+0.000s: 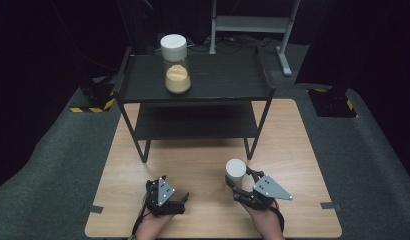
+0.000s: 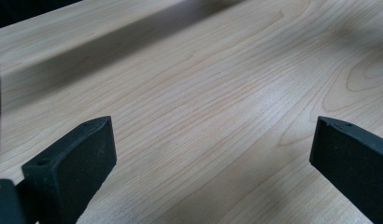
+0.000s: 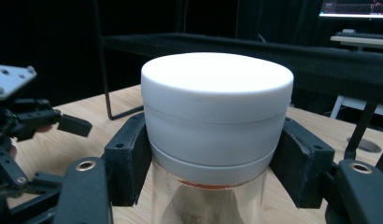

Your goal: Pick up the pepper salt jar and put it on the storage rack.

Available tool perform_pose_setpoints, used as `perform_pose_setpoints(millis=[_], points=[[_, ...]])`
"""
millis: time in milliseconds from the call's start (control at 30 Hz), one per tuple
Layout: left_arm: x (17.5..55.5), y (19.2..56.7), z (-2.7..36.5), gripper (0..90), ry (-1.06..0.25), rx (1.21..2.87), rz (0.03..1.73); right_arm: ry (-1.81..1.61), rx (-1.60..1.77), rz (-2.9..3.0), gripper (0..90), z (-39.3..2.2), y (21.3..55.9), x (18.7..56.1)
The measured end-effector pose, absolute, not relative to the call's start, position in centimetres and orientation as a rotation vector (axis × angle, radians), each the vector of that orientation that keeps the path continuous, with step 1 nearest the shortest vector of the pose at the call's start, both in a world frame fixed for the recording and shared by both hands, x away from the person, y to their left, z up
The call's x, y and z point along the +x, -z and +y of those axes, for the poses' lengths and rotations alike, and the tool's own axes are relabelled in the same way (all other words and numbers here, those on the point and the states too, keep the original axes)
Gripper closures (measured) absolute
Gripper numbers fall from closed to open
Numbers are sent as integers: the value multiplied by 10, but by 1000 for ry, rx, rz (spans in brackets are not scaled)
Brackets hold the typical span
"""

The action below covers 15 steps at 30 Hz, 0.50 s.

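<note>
We have the right gripper (image 1: 236,186) clamped on a jar (image 1: 235,172), pads squeezing it just under the white lid (image 3: 216,100); in the right gripper view both black jaws sit flush against the lid's lower band and the clear neck. The jar stands near the front right of the wooden table (image 1: 203,160), in front of the black shelf rack (image 1: 193,80); we can't tell if its base is touching the wood.

The left gripper (image 1: 169,199) is idle at the front left, jaws spread wide with nothing between them, just bare wood grain in its own view.

Handling, our guess: clear wall looks like rigid plastic or glass, smooth, so slippery. Some powder or grain shows inside the held jar below the lid, level not readable, so likely light to medium weight. Stiff, won't deform under the squeeze. If it's glass, a drop would break it. The grip at the lid band is sensible since the lid's lip gives a ledge against sliding down. Keep it upright so the contents don't shift.

Counts: two jars, one held, a second jar (image 1: 176,64) with yellowish fill on the rack's top shelf. Two white lids. One rack, two tiers. Two grippers. One table.
</note>
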State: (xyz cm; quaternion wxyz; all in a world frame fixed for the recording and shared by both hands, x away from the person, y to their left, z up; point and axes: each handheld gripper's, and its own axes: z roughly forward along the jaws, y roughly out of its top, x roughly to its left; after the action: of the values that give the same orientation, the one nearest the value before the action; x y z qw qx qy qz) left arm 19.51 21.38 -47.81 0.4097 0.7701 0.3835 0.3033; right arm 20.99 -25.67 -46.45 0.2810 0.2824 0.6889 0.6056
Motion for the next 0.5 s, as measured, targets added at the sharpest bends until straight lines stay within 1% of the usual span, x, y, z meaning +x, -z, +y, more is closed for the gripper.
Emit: perform_pose_setpoints(millis=[500], points=[[195,478,214,7,-761,1942,963,-1662,706,1812,340,-262,422,201]])
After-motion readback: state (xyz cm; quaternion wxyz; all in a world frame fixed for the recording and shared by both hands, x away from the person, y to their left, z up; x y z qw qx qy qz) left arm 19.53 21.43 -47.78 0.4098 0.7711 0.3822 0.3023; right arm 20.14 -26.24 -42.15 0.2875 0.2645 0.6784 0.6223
